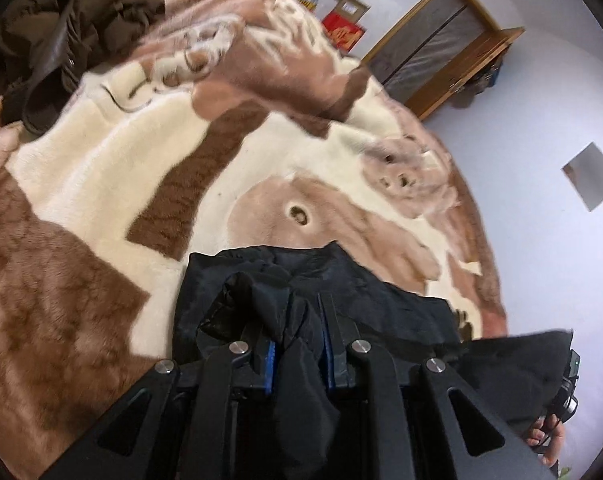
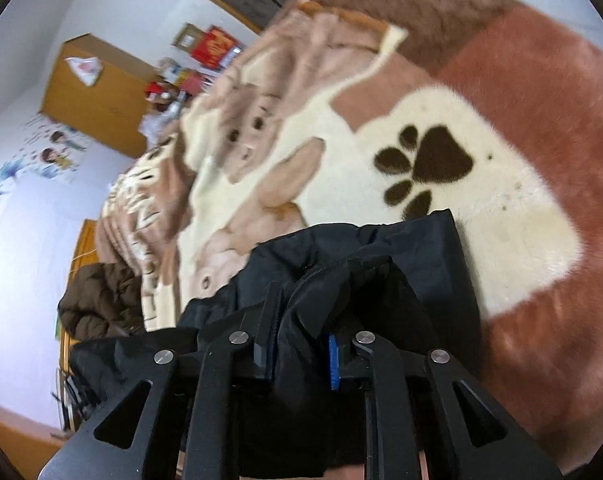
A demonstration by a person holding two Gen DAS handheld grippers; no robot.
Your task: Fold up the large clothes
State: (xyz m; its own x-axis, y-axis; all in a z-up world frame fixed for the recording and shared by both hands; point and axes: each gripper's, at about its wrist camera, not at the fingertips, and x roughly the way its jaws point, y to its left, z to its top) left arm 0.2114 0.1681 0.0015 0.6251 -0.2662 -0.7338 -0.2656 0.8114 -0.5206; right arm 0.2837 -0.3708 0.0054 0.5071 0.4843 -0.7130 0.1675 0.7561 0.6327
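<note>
A black garment (image 1: pixel 381 300) lies bunched on a plush cream-and-brown animal-print blanket (image 1: pixel 101 184) that covers a bed. In the left wrist view, my left gripper (image 1: pixel 305 304) is shut on a gathered fold of it, and the cloth fills the gap between the blue pads (image 1: pixel 270 364). In the right wrist view, my right gripper (image 2: pixel 305 312) pinches another fold of the black garment (image 2: pixel 421 248), which drapes over and hides its right fingertip. The garment's straight edge rests on the blanket (image 2: pixel 501 220) just below a dark paw print.
A brown padded jacket (image 1: pixel 61 20) lies heaped at the bed's far side, also visible as the jacket (image 2: pixel 101 300). A wooden wardrobe (image 1: pixel 441 40) and a wooden cabinet (image 2: pixel 97 92) stand against white walls. A person's hand (image 1: pixel 545 440) shows at lower right.
</note>
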